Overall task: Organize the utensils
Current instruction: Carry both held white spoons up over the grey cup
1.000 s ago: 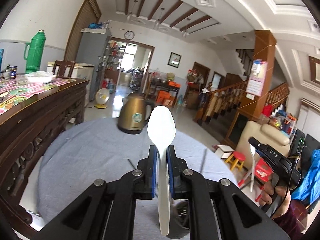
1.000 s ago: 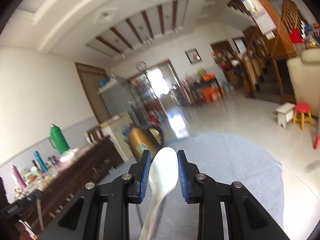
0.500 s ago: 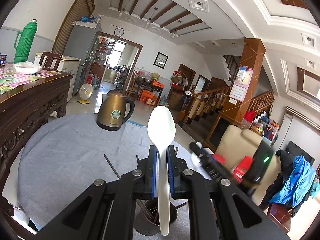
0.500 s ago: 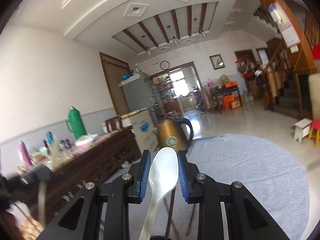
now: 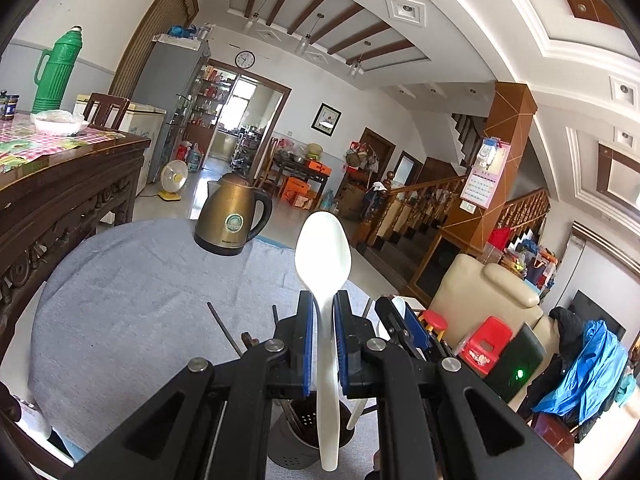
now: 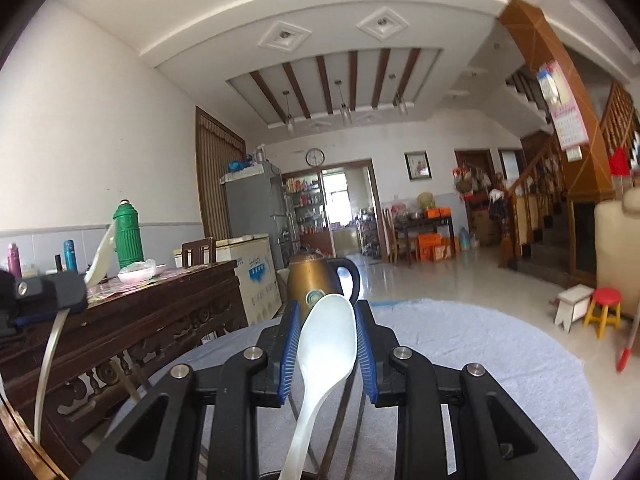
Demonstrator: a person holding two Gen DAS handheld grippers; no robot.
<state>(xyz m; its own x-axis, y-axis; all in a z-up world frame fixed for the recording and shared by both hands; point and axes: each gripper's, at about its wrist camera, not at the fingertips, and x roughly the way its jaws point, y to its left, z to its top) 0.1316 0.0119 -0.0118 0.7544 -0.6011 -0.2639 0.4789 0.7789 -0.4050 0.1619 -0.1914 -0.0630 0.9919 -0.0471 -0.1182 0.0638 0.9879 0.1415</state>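
Observation:
In the left wrist view my left gripper [image 5: 320, 314] is shut on the handle of a white plastic spoon [image 5: 323, 252], bowl up. The handle hangs down in front of a perforated metal utensil holder [image 5: 298, 440] that has dark chopsticks [image 5: 218, 322] in it. Just to the right, my right gripper [image 5: 400, 314] carries a second white spoon [image 5: 399, 305]. The right wrist view has the right gripper [image 6: 327, 316] shut on that spoon [image 6: 328, 344] at its bowl, with the handle slanting down. The left gripper [image 6: 60, 300] and its spoon [image 6: 99, 260] sit at the left edge.
A round table under a grey cloth [image 5: 120, 312] carries a bronze electric kettle [image 5: 232, 220] at its far side. A carved dark sideboard [image 5: 60, 200] with a green thermos [image 5: 56, 72] stands to the left. To the right stand a cream sofa [image 5: 480, 296] and red stools [image 5: 434, 322].
The right gripper with its spoon has swung in from the far right to just beside the left gripper, rolling level. The left gripper has tilted slightly, bringing the holder into view below it.

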